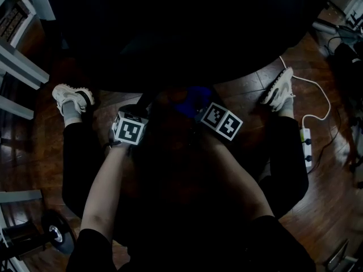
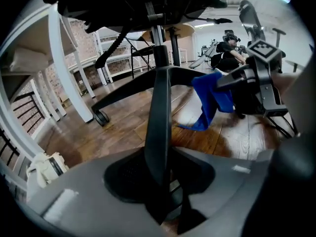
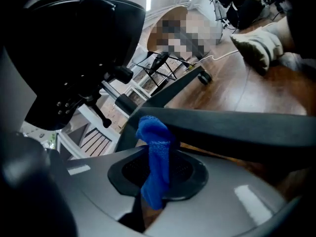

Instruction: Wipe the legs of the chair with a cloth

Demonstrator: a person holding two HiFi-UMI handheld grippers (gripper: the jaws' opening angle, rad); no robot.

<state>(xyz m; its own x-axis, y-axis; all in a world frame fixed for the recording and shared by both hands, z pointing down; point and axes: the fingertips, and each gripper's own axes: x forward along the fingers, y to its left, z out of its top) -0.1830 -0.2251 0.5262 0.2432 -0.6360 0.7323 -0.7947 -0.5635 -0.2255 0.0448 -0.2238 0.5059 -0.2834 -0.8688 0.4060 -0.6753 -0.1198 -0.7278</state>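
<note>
left tool grips a chair leg — right tool pinches the cloth, wood floor open beyond.

Left gripper: clamped around the chair leg, angled downward.
Right gripper: pinching the blue cloth.
Forearms: bare, reaching forward.
</note>
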